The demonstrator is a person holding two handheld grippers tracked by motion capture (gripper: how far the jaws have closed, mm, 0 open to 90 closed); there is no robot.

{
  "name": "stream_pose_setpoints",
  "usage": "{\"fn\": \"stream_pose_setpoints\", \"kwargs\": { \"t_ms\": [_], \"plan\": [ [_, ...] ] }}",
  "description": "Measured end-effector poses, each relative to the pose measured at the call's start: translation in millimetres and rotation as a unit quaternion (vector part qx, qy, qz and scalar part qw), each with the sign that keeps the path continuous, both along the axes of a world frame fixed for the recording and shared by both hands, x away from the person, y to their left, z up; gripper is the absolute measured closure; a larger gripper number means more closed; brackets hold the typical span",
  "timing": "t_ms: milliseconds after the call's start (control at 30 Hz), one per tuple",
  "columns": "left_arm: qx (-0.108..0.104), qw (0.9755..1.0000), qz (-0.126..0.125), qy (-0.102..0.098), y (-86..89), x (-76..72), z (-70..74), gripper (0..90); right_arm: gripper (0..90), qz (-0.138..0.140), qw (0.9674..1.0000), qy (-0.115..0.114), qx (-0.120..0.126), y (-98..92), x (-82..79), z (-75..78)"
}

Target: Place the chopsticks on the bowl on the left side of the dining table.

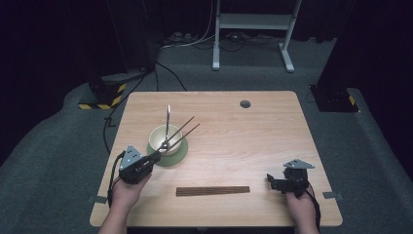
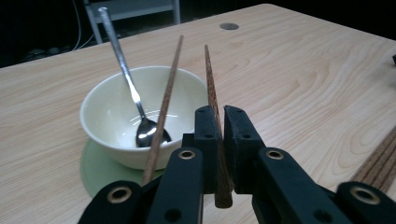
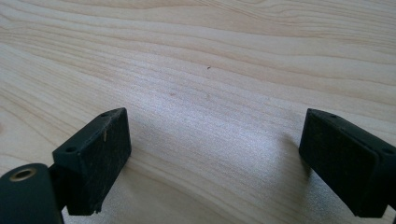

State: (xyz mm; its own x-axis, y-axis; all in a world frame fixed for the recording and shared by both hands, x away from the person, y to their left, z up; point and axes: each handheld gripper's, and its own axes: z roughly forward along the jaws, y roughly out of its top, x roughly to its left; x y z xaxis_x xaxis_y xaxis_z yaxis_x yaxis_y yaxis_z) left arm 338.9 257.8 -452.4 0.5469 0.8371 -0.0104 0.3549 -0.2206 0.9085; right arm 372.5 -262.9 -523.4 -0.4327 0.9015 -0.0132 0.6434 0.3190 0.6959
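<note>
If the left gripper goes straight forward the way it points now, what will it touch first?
Most likely the white bowl. The left gripper is shut on one chopstick and points just past the bowl's right side, so the near rim looks first in line, though depth is hard to judge.

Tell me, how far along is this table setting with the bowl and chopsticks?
Looks partly done. The bowl sits on its green coaster, with a spoon and one chopstick leaning in it. In hand: the left gripper is shut on a second chopstick. Probably left: the dark slatted mat lies untouched, and the right gripper hangs open above the table.
</note>
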Motion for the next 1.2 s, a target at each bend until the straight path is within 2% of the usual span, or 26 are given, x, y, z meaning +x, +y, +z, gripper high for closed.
{"fn": "stream_pose_setpoints", "kwargs": {
  "t_ms": [300, 800, 933, 1200],
  "plan": [
    [0.003, 0.9997, 0.022, -0.002, 9.2, 2.2, -1.2, 83.9, 8.8, -0.001, 1.0000, -0.002, 0.000, 0.1, 0.1, -0.3],
    [0.021, 0.9995, 0.023, -0.001, 3.8, 6.8, -6.5, 83.9, 8.8, 0.000, 1.0000, 0.000, 0.000, 0.0, 0.0, 0.0],
    [0.019, 0.9995, 0.026, 0.007, 2.8, 6.1, -12.1, 83.9, 8.8, -0.001, 1.0000, -0.001, 0.000, 0.1, 0.0, -0.2],
    [0.029, 0.9991, 0.021, 0.021, 5.1, 7.9, -19.3, 83.8, 8.8, 0.000, 1.0000, 0.000, 0.000, 0.0, 0.0, 0.0]
  ]
}}
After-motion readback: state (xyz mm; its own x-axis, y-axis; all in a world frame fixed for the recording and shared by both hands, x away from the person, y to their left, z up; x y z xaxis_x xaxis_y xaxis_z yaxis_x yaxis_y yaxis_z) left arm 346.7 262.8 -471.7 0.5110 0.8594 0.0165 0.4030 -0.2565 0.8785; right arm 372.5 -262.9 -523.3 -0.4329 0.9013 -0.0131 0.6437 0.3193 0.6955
